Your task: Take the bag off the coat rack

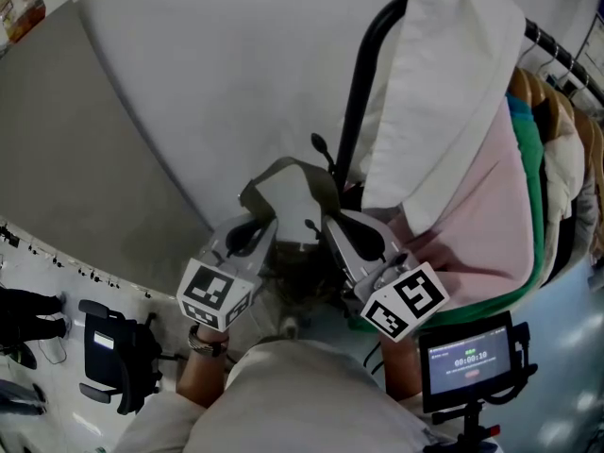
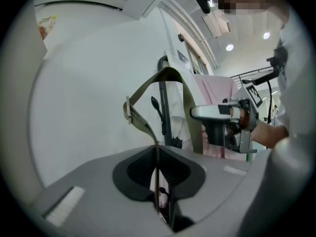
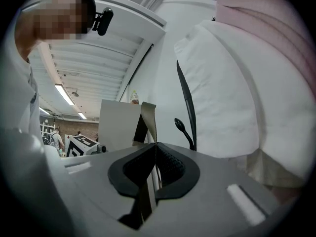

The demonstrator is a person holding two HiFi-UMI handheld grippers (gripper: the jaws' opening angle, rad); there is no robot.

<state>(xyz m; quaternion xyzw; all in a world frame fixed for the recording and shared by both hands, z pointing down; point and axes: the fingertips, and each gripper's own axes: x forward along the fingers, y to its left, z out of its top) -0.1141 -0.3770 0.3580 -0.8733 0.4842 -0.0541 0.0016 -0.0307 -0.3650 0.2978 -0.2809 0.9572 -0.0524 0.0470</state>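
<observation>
**State.** Left tool (image 2: 157,149): jaws closed on the strap (image 1: 283,165), webbing pinched edge-on between the pads. Right tool (image 3: 155,147): jaws closed on the same strap, further along it. Neither tool holds anything else.

**Location.** The strap rises from each tool and forms 1 arch between them. The bag body is not clearly shown; it appears to hang below the tools, hidden by them.

**Key relation.** The arch spans from tool to tool. Its apex lies ahead of and above both, toward the rack pole (image 1: 354,102). 1 hook (image 1: 321,144) stands just beyond the apex. Whether the arch clears that hook cannot be determined. The right tool is nearer the pole and touches the hanging garments (image 1: 444,92).

**Judgement.** Draw both tools back together, away from the pole.
</observation>
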